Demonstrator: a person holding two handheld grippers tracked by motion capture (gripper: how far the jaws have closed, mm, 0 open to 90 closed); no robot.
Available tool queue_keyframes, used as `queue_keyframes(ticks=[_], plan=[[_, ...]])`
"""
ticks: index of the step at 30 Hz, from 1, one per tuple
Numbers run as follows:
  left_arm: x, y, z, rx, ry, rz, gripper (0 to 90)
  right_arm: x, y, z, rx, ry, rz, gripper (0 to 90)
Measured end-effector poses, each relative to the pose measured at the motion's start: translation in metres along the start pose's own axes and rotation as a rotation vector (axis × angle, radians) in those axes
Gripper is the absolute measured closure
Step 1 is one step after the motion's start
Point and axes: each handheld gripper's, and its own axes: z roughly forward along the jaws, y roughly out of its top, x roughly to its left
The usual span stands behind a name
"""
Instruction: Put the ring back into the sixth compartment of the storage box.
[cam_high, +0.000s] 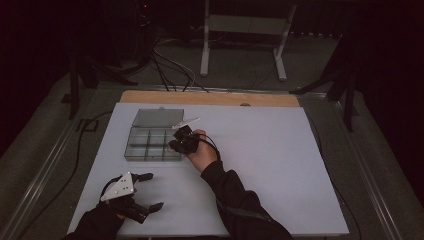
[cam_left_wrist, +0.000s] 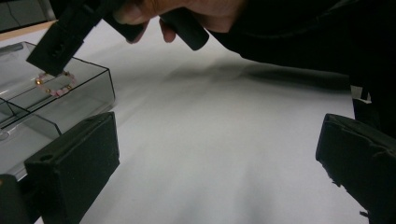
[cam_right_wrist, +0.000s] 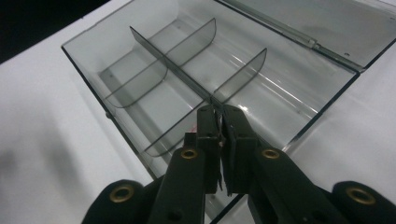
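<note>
A clear smoke-grey compartment box (cam_high: 142, 137) lies with its lid folded back on the white table. My right gripper (cam_high: 175, 144) points down into the box's near-right compartment, jaws shut. In the left gripper view, a small bracelet (cam_left_wrist: 57, 91) of pink and gold beads hangs from the right gripper's tips (cam_left_wrist: 46, 63) inside the box (cam_left_wrist: 84, 100). In the right gripper view the closed jaws (cam_right_wrist: 218, 114) sit over a divider of the box (cam_right_wrist: 140, 70). My left gripper (cam_high: 156, 191) rests on the table at the lower left, open (cam_left_wrist: 215, 158), with nothing between its jaws.
The open lid (cam_high: 157, 117) lies flat behind the box. White table surface (cam_high: 270, 165) stretches to the right and front. A wooden strip (cam_high: 210, 98) edges the far side, and cables (cam_high: 170, 70) and a white stand (cam_high: 240, 30) sit on the floor beyond.
</note>
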Motion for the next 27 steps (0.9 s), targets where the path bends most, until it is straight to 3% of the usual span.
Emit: queue_keyframes(ticks=[4, 5, 9, 13, 16, 17, 19, 23, 27], plan=[[0.0, 0.0, 0.0, -0.004, 0.0, -0.003, 0.5, 0.001, 0.002, -0.002, -0.009, 0.006, 0.002, 86.1], [0.0, 0.0, 0.0, -0.001, 0.001, 0.0, 0.4, 0.001, 0.002, -0.003, -0.016, 0.018, 0.009, 75.4], [0.0, 0.0, 0.0, -0.006, -0.001, -0.001, 0.4, 0.001, 0.004, -0.008, -0.048, 0.05, 0.012, 45.9], [0.0, 0.0, 0.0, 0.0, -0.003, 0.001, 0.4, -0.001, 0.007, -0.012, -0.049, 0.099, 0.021, 27.7], [0.0, 0.0, 0.0, 0.002, -0.004, -0.002, 0.4, -0.001, 0.008, -0.015, -0.079, 0.136, 0.012, 13.9], [0.0, 0.0, 0.0, 0.006, -0.003, 0.0, 0.5, -0.001, 0.007, -0.016, -0.082, 0.153, 0.001, 13.1], [0.0, 0.0, 0.0, 0.001, -0.005, -0.001, 0.4, 0.001, 0.007, -0.019, -0.082, 0.143, -0.016, 12.9], [0.0, 0.0, 0.001, 0.004, -0.005, 0.001, 0.4, 0.0, 0.007, -0.028, -0.106, 0.155, -0.017, 0.8], [0.0, 0.0, 0.001, 0.003, -0.008, -0.001, 0.5, -0.003, 0.007, -0.039, -0.114, 0.161, -0.039, 0.0]])
